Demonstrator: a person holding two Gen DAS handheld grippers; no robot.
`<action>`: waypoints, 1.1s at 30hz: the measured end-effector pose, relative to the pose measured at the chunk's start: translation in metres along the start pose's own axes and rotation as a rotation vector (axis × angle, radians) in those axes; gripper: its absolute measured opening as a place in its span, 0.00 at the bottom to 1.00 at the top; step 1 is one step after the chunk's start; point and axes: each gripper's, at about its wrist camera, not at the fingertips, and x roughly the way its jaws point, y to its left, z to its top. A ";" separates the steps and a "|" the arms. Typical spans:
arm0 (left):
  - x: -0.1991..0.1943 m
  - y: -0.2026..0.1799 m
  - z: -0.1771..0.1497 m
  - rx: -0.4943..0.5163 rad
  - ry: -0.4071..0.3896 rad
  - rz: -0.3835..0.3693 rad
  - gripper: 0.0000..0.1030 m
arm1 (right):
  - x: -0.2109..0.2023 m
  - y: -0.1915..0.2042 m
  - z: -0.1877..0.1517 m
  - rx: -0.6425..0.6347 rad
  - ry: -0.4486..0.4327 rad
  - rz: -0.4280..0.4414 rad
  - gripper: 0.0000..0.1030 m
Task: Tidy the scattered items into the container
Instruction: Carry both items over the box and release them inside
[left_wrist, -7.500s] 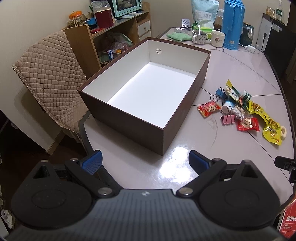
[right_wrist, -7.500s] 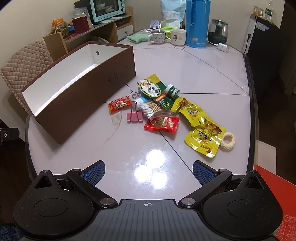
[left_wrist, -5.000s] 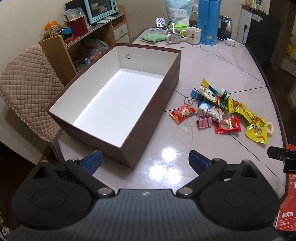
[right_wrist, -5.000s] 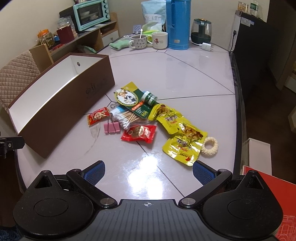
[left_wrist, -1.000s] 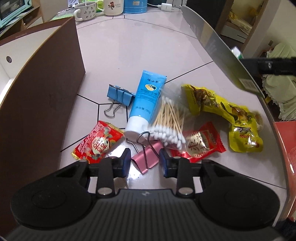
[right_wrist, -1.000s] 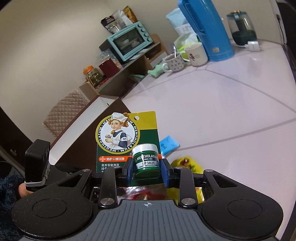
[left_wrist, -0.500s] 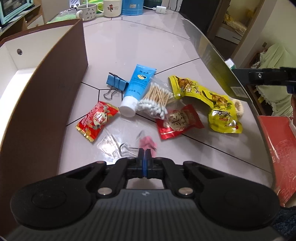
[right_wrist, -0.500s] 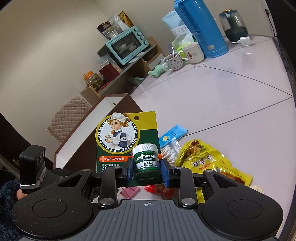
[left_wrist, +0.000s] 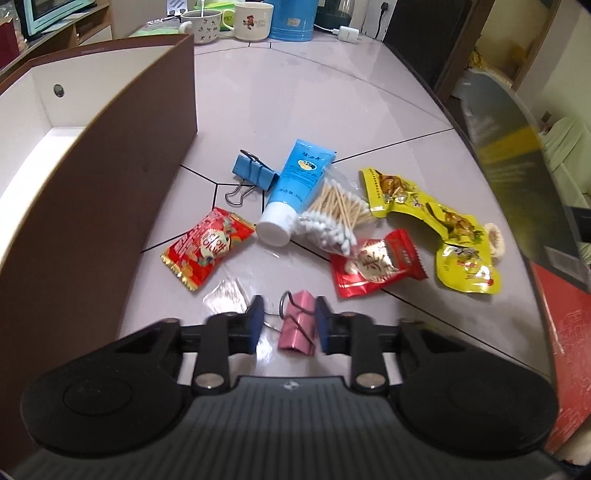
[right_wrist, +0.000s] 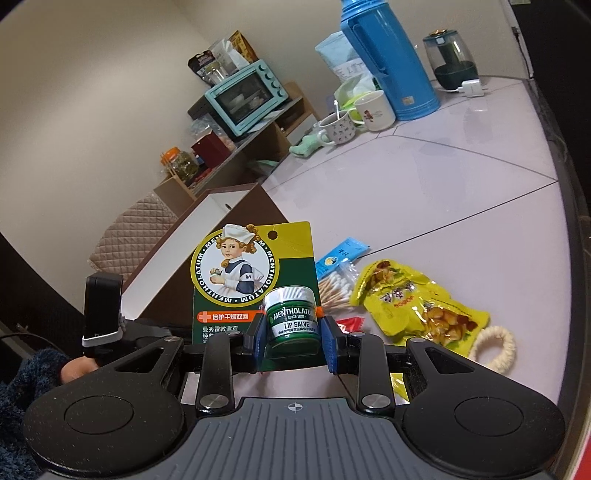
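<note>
The left claw (left_wrist: 288, 325) stands partly open, its two blue pads a short way apart with the pink binder clip (left_wrist: 297, 326) between them. The clip leans against the right-hand pad and clear of the left one, so it looks loose, not gripped; whether it rests on the tabletop (left_wrist: 295, 92) I cannot tell. The claw sits low and level with the clip, probably because such a small slick thing needs the pads square on its sides.

Outward from it, a red snack packet (left_wrist: 207, 246) lies at 11 o'clock, near the wall of the brown box (left_wrist: 110, 192), which fills the 9 to 11 o'clock side. At 12 o'clock lie a blue tube (left_wrist: 295, 188) and a bag of cotton swabs (left_wrist: 338, 218), touching each other, with a blue binder clip (left_wrist: 255, 173) just beyond. A second red packet (left_wrist: 375, 264) is at 1 o'clock, and yellow snack bags (left_wrist: 436, 221) and a cream hair tie (left_wrist: 495, 240) lie further toward 2 o'clock.

The right claw (right_wrist: 291, 334) is closed on a lip salve card (right_wrist: 251, 273), pads pressing the little green jar from both sides. That is the stiffest part to pinch, and the card stands upright above it. The box (right_wrist: 207, 243) lies at 11 o'clock from this claw, so the card seems ready to be carried there.
</note>
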 end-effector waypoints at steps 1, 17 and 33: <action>0.002 -0.001 0.001 0.005 0.003 -0.005 0.09 | -0.003 0.001 -0.001 0.002 -0.004 -0.005 0.29; -0.081 -0.018 0.015 0.093 -0.152 -0.092 0.00 | -0.003 0.028 0.002 0.022 -0.063 -0.053 0.29; -0.197 0.079 0.012 0.030 -0.353 0.076 0.00 | 0.067 0.127 0.031 -0.052 -0.090 0.070 0.29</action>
